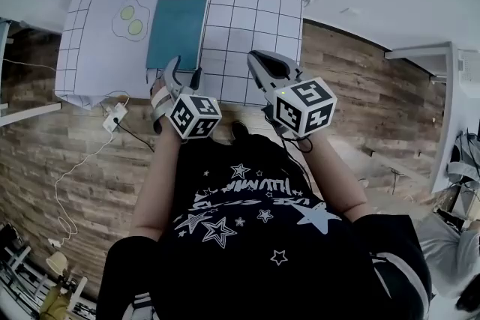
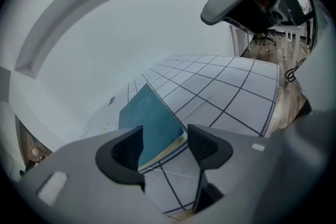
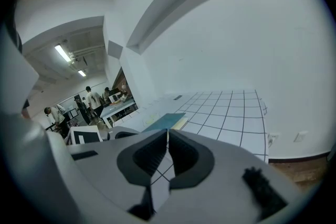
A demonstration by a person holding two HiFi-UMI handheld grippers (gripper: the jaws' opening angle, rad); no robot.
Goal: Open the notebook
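1. The notebook (image 1: 178, 30) lies closed and flat on the tabletop (image 1: 232, 90), left of the middle. Its long axis runs from the near edge toward the far edge.
2. The left claw (image 1: 185, 71) sits at the notebook's near short edge and points along that axis, tilted down. Its jaws stand wide apart and grip nothing. In the left gripper view the notebook's near corner (image 2: 149, 118) shows in the gap of the claw (image 2: 165, 141), with cream page edges facing it, but the pads are not touching it.
3. The right claw (image 1: 259, 62) hangs further toward the right edge, beside the notebook and clear of it. In the right gripper view its jaws (image 3: 167, 136) are closed together and empty, with the notebook (image 3: 164, 122) ahead and to the left.
4. The left claw is the nearer and likely takes the cover. Which long edge is the spine cannot be told, so the lifting side is unsettled.
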